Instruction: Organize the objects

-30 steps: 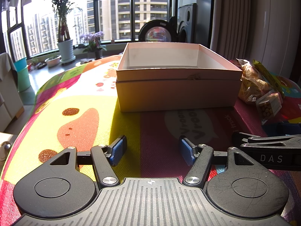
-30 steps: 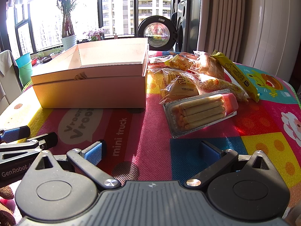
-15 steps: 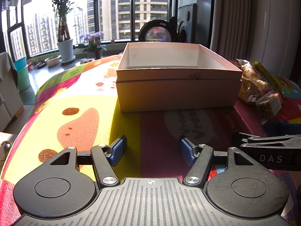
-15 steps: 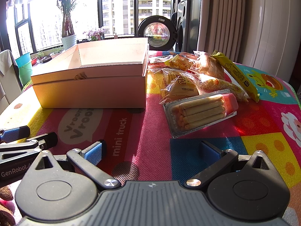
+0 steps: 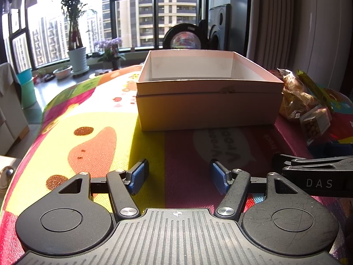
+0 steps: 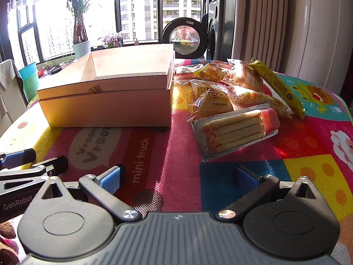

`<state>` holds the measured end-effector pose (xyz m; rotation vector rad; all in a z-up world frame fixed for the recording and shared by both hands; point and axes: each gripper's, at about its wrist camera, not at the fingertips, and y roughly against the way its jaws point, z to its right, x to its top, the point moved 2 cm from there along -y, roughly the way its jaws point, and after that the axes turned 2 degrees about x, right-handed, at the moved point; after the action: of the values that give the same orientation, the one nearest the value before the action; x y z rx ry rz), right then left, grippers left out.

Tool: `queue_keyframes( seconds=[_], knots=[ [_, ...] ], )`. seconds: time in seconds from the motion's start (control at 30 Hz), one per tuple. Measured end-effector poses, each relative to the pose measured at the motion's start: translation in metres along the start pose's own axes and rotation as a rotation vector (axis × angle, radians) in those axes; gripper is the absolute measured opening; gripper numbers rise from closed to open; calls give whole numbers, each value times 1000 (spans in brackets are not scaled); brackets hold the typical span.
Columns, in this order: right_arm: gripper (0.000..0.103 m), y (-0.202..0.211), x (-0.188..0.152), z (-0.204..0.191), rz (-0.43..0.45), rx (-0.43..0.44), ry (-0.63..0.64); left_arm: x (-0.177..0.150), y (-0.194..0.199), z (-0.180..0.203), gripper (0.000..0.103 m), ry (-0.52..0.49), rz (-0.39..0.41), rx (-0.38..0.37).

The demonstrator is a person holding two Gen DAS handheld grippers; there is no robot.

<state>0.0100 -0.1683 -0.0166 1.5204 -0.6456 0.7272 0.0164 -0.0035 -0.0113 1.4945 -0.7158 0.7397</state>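
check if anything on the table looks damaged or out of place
The cardboard box has a small torn, scuffed patch on its front rim. The snack packets lie in a loose heap beside it, none inside yet. Nothing looks spilled.

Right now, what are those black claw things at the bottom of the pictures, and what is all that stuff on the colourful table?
Those claws are two grabbers that a person holds, one in each hand. Each carries a camera looking out along its two blue-tipped fingers, so one picture comes from the left gripper and the other from the right gripper. Both are open and hold nothing. On the colourful mat sits an open cardboard box; no snacks show in it. Beside it lie snacks: a clear tray of biscuit sticks, a wrapped bun and a long yellow packet.
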Motion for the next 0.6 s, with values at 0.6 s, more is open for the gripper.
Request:
queue_keyframes(
  seconds=[0.6],
  knots=[
    [103,-4,11,2,-106,19,20,0,0,0,68,10,-1,-10]
  ],
)
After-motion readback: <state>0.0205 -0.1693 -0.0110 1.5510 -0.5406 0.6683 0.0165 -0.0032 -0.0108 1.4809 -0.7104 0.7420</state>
